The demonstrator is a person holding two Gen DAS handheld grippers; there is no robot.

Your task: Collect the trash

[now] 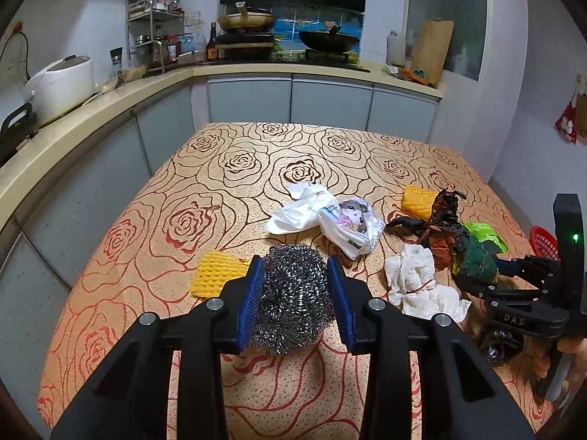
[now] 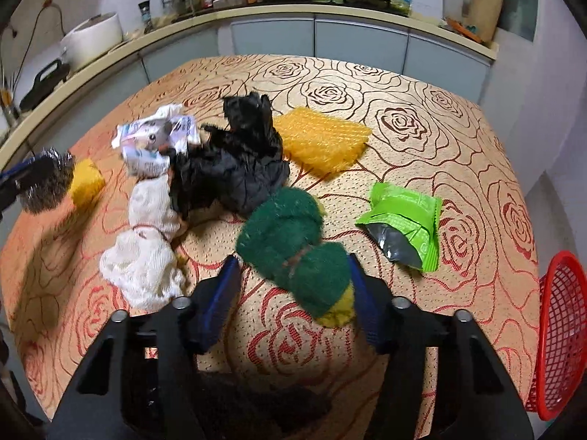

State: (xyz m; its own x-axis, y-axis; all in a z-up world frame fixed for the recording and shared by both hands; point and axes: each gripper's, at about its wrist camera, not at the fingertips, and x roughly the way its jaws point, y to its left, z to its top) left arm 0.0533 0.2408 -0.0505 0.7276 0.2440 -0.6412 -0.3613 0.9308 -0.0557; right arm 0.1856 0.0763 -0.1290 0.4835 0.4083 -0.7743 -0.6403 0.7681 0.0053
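Note:
My left gripper is shut on a steel wool scourer and holds it above the rose-patterned table; the scourer also shows in the right wrist view. My right gripper is closed on a green and yellow scouring sponge; both blue pads touch it. On the table lie a black plastic bag, a white mesh cloth, a printed wrapper, a green snack packet and two yellow foam nets.
A red mesh basket hangs at the table's right edge. A white plastic bag lies mid-table. Kitchen counters with a rice cooker and woks run along the left and back.

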